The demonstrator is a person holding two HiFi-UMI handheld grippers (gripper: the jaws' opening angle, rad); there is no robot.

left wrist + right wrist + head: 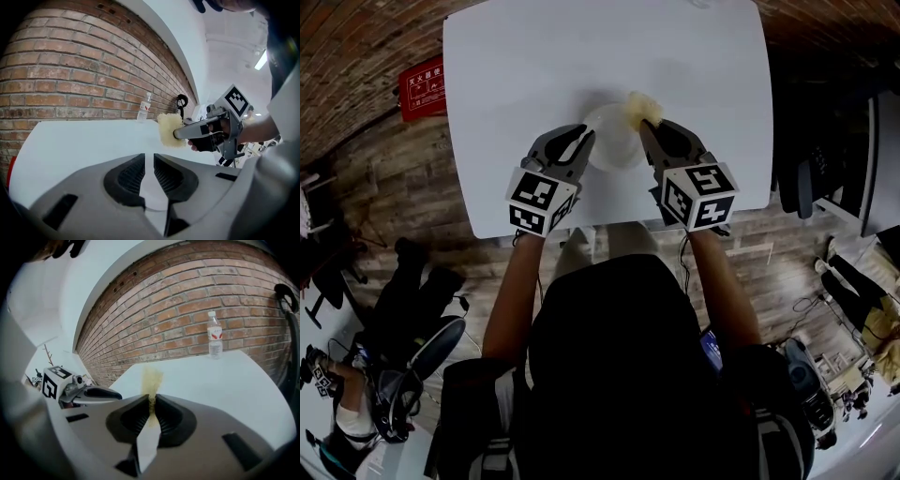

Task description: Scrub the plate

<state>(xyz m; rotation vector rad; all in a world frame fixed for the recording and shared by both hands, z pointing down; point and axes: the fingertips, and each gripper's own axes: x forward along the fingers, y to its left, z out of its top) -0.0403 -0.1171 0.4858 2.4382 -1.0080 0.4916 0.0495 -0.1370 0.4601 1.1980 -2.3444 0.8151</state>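
A white plate (614, 152) lies on the white table (525, 84), hard to tell from it. My left gripper (584, 137) sits at the plate's left rim, jaws closed to a thin slit with the white rim in it (149, 161). A yellow sponge (644, 107) is pinched in my shut right gripper (648, 126) at the plate's far right edge. In the right gripper view the sponge (152, 377) sticks up from between the jaws (152, 401). From the left gripper view the sponge (169, 130) and right gripper (206, 132) hover to the right.
A clear water bottle (214, 339) stands at the table's far edge by the brick wall (187, 301); it is also in the left gripper view as a bottle (145, 107). A red sign (422, 87) lies on the floor left of the table. Chairs and bags crowd the floor around me.
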